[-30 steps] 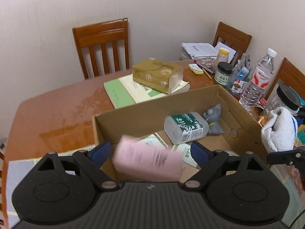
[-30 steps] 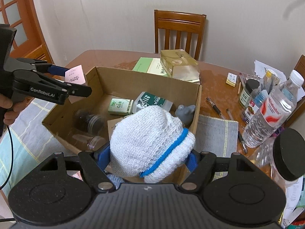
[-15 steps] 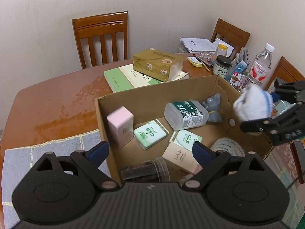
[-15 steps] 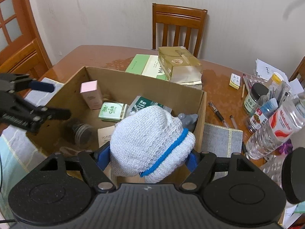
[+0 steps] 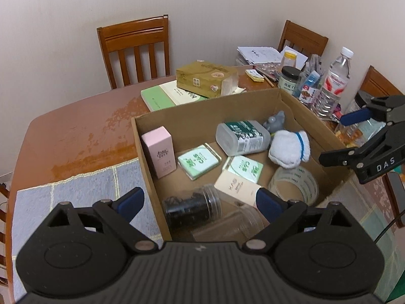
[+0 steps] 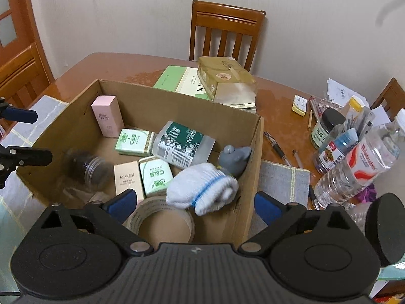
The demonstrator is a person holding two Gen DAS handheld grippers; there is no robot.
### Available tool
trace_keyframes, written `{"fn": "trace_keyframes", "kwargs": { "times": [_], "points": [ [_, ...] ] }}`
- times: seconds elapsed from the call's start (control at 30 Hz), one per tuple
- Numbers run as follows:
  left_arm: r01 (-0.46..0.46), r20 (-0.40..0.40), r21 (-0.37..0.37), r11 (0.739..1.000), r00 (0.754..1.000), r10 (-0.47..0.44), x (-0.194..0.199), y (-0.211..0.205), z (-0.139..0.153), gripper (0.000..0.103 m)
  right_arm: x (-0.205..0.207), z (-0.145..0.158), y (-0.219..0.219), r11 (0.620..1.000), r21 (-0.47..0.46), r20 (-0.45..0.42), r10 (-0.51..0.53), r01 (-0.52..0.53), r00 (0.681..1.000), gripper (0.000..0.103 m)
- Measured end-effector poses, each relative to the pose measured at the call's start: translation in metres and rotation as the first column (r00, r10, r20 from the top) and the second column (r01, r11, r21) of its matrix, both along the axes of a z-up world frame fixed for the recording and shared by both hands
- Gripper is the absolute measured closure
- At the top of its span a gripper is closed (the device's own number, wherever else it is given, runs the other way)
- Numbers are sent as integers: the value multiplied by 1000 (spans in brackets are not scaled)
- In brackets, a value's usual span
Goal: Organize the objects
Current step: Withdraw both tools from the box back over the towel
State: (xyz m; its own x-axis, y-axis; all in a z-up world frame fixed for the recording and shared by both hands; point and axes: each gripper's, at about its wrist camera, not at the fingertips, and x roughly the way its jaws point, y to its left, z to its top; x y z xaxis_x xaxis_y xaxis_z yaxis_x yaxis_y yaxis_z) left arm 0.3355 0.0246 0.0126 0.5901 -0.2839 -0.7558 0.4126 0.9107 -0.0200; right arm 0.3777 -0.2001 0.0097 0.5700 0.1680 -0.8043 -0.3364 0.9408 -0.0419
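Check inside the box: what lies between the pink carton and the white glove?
In both wrist views, a green soap box and the lying medical bottle sit between the pink carton and the white glove.

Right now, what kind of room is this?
Most likely a dining room in someone's home. A wooden table with matching wooden chairs stands against a plain wall, and it is cluttered with household bits: a cardboard box of odds and ends, a water bottle, pens and papers.
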Motion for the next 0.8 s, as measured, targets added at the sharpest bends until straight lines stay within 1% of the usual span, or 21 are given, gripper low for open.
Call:
{"fn": "trace_keyframes", "kwargs": {
  "times": [0.2, 0.33, 0.37, 0.43, 0.5, 0.57, 0.67, 0.8],
  "points": [
    [-23, 16, -8, 1000, 1000, 23, -25, 0, -1, 8, -24, 7, 2, 1000, -13, 25, 10, -10, 1000, 0],
    [-30, 53, -3, 1000, 998, 30, -47, 0, -7, 8, -48, 5, 1, 1000, 11, 51, 12, -12, 999, 0],
    [-47, 44, -1, 999, 998, 47, -51, 0, -9, 8, -54, 4, 1, 1000, 14, 62, 17, -18, 998, 0],
    [-57, 25, -21, 998, 998, 57, -61, 0, -13, 8, -69, 1, 3, 1000, 8, 100, 20, -21, 995, 0],
    [-67, 9, -24, 997, 998, 67, -70, 1, -17, 8, -83, -1, 4, 1000, 5, 106, 14, -14, 994, 0],
    [-71, 2, -21, 997, 997, 71, -79, 1, -21, 8, -98, -4, 6, 999, 5, 126, 45, -46, 991, 0],
    [-82, -10, -21, 996, 997, 82, -87, 3, -29, 8, -114, -11, 14, 998, -26, 123, 68, -66, 990, 0],
    [-92, -30, -23, 995, 995, 91, -95, 6, -36, 8, -132, -19, 21, 995, -11, 95, 96, -95, 991, 0]
  ]
}}
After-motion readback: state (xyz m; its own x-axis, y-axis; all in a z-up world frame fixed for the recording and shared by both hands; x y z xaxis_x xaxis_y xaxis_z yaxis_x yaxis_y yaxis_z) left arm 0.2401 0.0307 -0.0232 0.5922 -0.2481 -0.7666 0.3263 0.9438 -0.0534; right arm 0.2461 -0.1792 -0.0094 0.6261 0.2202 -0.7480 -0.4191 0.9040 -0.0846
